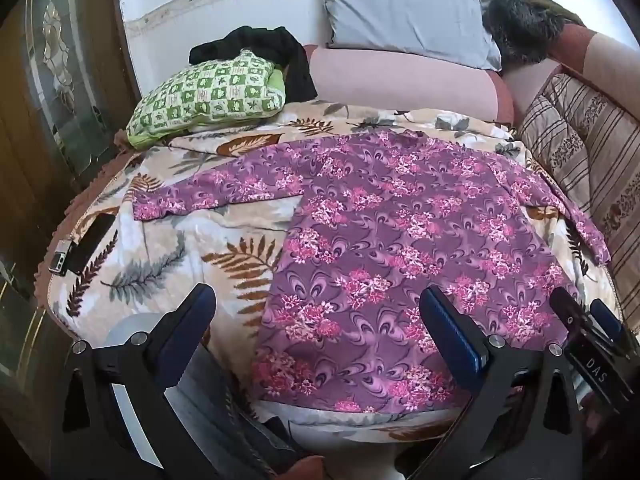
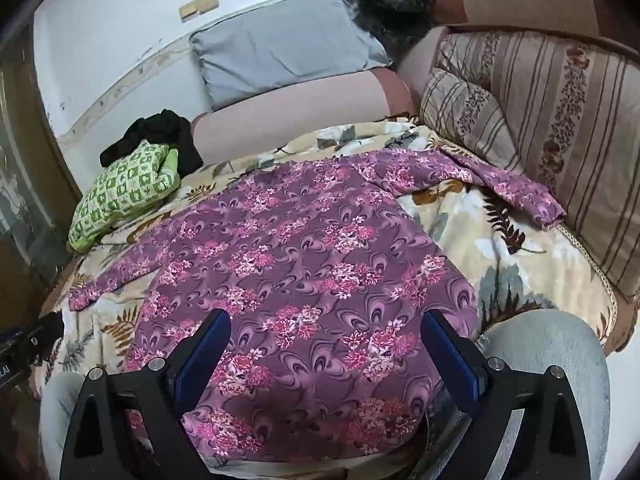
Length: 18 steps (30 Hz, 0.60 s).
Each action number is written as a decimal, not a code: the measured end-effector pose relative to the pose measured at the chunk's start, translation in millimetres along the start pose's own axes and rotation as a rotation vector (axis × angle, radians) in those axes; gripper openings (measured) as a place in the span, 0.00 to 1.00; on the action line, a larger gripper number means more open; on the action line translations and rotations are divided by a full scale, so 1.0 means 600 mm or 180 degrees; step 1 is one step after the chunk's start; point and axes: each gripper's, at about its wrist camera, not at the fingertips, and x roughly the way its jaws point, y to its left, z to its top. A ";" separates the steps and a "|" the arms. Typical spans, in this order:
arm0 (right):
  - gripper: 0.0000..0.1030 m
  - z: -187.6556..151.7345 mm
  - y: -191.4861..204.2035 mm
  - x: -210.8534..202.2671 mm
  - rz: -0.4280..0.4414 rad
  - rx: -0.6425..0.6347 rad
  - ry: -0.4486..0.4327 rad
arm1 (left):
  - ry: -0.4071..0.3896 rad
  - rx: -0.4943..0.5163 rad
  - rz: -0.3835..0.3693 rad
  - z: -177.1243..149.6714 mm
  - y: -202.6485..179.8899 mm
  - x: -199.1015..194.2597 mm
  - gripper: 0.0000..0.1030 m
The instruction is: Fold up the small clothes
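Note:
A purple long-sleeved top with pink flowers (image 1: pixel 400 248) lies spread flat on a leaf-print blanket (image 1: pixel 168 264), both sleeves out to the sides. It also shows in the right wrist view (image 2: pixel 304 264). My left gripper (image 1: pixel 320 320) is open and empty, held above the top's near left hem. My right gripper (image 2: pixel 326 344) is open and empty above the near hem; it also shows at the right edge of the left wrist view (image 1: pixel 588 312).
A green checked folded cloth (image 1: pixel 208 96) lies on a black garment (image 1: pixel 276 52) at the far left. A grey pillow (image 1: pixel 404 12), pink bolster (image 1: pixel 400 80) and striped cushion (image 1: pixel 584 152) line the back and right. A phone (image 1: pixel 84 244) lies on the left edge.

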 end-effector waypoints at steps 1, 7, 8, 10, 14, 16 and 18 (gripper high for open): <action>0.92 0.000 -0.003 -0.002 -0.0001 0.0005 0.0012 | 0.0042 -0.0012 0.0021 0.001 -0.003 0.003 1.00; 0.92 -0.005 0.027 -0.009 -0.0236 -0.0329 -0.0104 | 0.0086 -0.0081 -0.0020 -0.001 0.003 0.013 1.00; 0.92 -0.003 0.026 -0.004 -0.0231 -0.0315 -0.0071 | 0.0113 -0.0090 -0.0038 -0.001 0.003 0.015 1.00; 0.92 0.000 0.026 -0.001 -0.0206 -0.0305 -0.0067 | 0.0143 -0.0086 -0.0043 0.000 0.003 0.018 1.00; 0.92 -0.004 0.023 -0.001 -0.0172 -0.0289 -0.0077 | 0.0148 -0.0087 -0.0051 -0.001 0.002 0.020 1.00; 0.92 -0.004 0.023 -0.001 -0.0167 -0.0283 -0.0077 | 0.0154 -0.0085 -0.0048 -0.003 0.001 0.021 1.00; 0.92 -0.004 0.023 0.000 -0.0166 -0.0284 -0.0074 | 0.0174 -0.0082 -0.0055 -0.005 0.000 0.022 1.00</action>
